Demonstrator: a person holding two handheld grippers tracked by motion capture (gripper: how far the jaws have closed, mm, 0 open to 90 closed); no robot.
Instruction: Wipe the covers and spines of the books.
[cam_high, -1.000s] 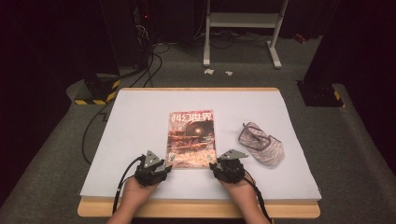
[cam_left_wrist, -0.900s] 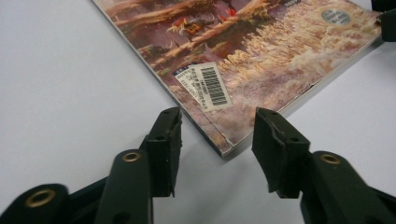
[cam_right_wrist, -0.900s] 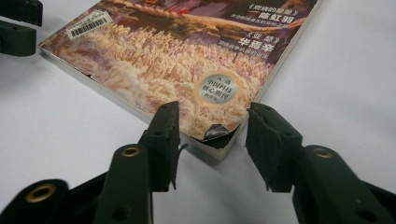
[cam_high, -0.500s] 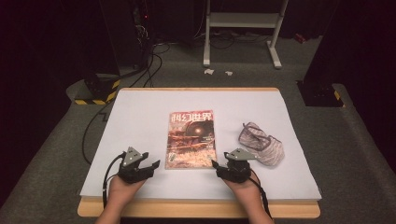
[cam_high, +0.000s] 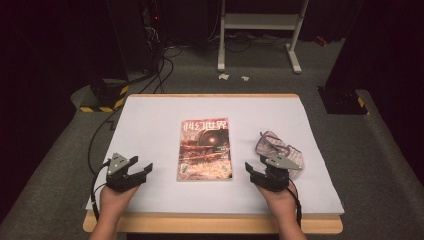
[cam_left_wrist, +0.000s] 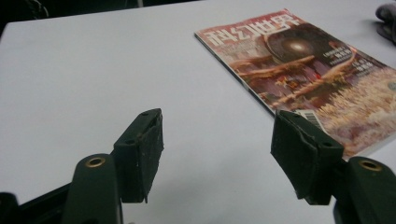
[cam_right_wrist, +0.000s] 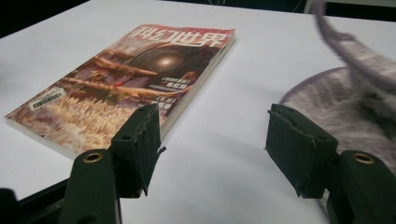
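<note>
Both grippers have pulled back from the magazine since a second ago, outward and toward the near edge, and their fingers have just been opening with nothing between them. It lies flat and closed, cover up, near the middle of the white counter. A crumpled greyish cloth lies to its right, apart from it. Dark carpet, cables and a white metal stand surround the counter. Left gripper sits left of the magazine, fingers wide apart over bare counter. Right gripper sits between magazine and cloth, fingers wide apart, holding nothing.
</note>
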